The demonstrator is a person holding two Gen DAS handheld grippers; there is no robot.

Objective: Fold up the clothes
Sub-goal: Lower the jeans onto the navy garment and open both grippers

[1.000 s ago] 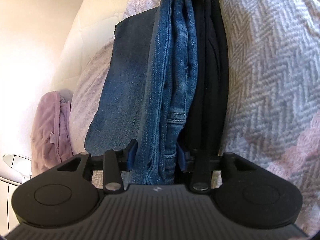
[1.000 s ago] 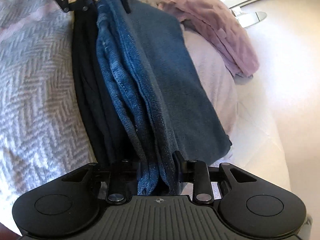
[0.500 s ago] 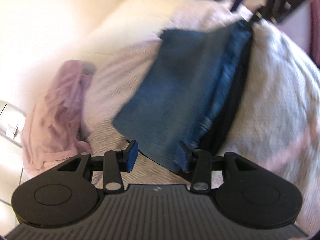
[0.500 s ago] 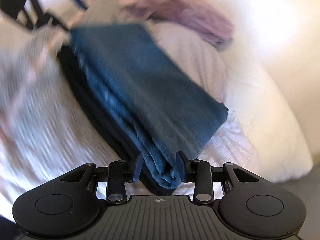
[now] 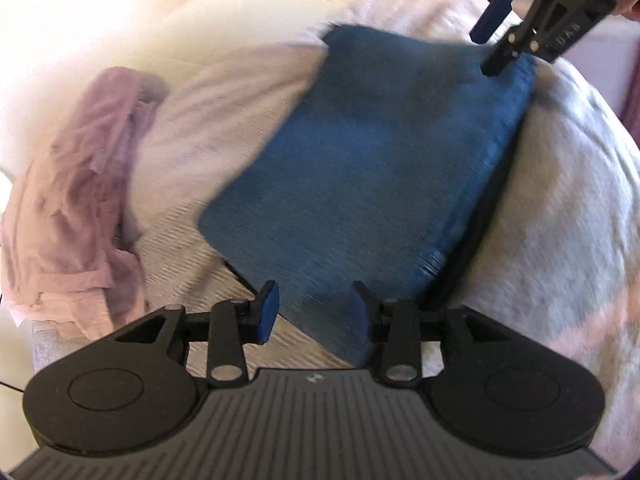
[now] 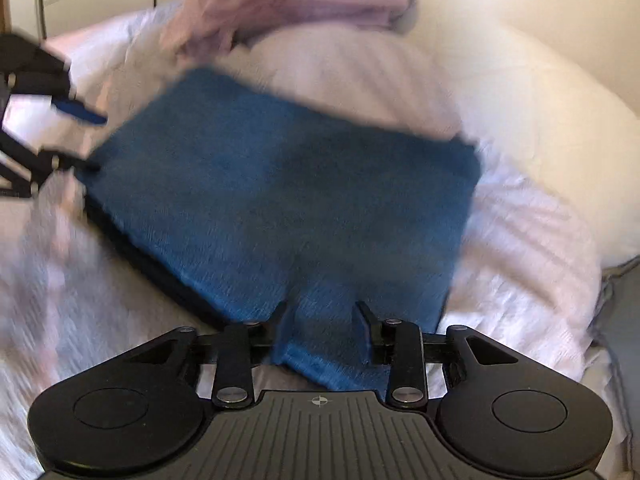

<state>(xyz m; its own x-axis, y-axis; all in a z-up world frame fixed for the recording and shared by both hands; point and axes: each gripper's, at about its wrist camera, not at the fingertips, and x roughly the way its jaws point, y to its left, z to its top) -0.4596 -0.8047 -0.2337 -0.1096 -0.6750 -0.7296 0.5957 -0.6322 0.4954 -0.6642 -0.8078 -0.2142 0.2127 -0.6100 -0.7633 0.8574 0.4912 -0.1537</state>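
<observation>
- The folded jeans [image 5: 372,168] take up the middle of the blanket [image 5: 560,208], with a dark garment [image 5: 476,236] showing along one edge beneath them.
- A crumpled pink garment [image 5: 76,208] lies heaped near the jeans on the blanket's far side, leaving a bare strip of blanket between them.
- On the opposite side, the grey-and-pink blanket lies bare and open.
- The left gripper [image 5: 314,312], jaws apart, sits at one corner of the jeans; the right gripper [image 6: 322,320], jaws also apart, sits at the opposite end.

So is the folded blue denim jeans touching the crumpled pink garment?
Apart. The left wrist view shows pale bedding between the jeans and the pink garment.
</observation>
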